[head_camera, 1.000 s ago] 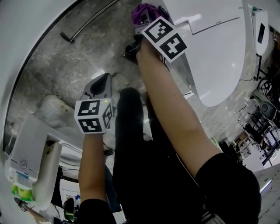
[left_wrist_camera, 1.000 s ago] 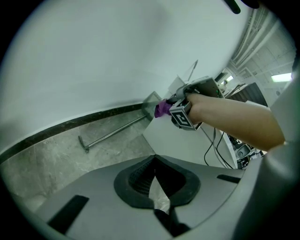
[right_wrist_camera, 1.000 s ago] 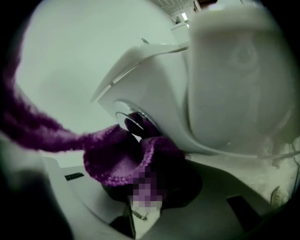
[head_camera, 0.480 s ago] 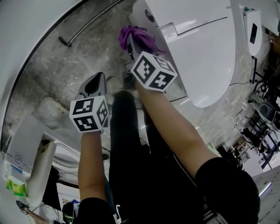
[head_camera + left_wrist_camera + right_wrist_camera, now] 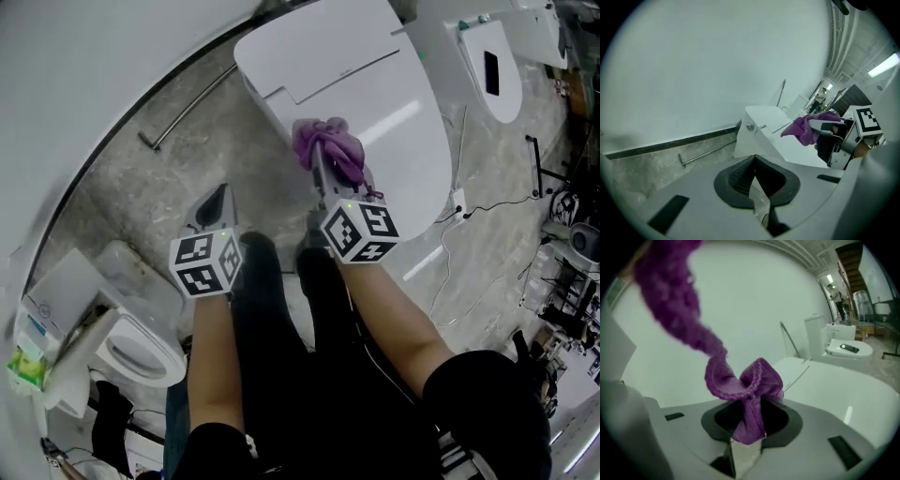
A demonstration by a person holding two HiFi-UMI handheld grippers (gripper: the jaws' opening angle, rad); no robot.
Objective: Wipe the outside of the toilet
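The white toilet (image 5: 394,103) stands with its lid down, also seen in the left gripper view (image 5: 761,124). A purple cloth (image 5: 330,150) rests bunched over the lid's left side, and my right gripper (image 5: 320,161) is shut on it. In the right gripper view the cloth (image 5: 745,385) is pinched between the jaws and trails up to the left, with the toilet lid (image 5: 843,390) behind. My left gripper (image 5: 220,193) hovers above the stone floor left of the toilet, shut on nothing; its pads (image 5: 740,176) meet at the tips.
A metal rail (image 5: 192,103) runs along the foot of the white wall. A second toilet (image 5: 141,352) sits at lower left and a third one (image 5: 487,56) at upper right. The person's dark legs (image 5: 281,319) stand just in front of the toilet. Cables (image 5: 469,206) lie on the floor to the right.
The right gripper has carried the purple cloth from the toilet's left flank up onto the lid. The head view has swung, so the toilet sits more central. The left gripper stays low.
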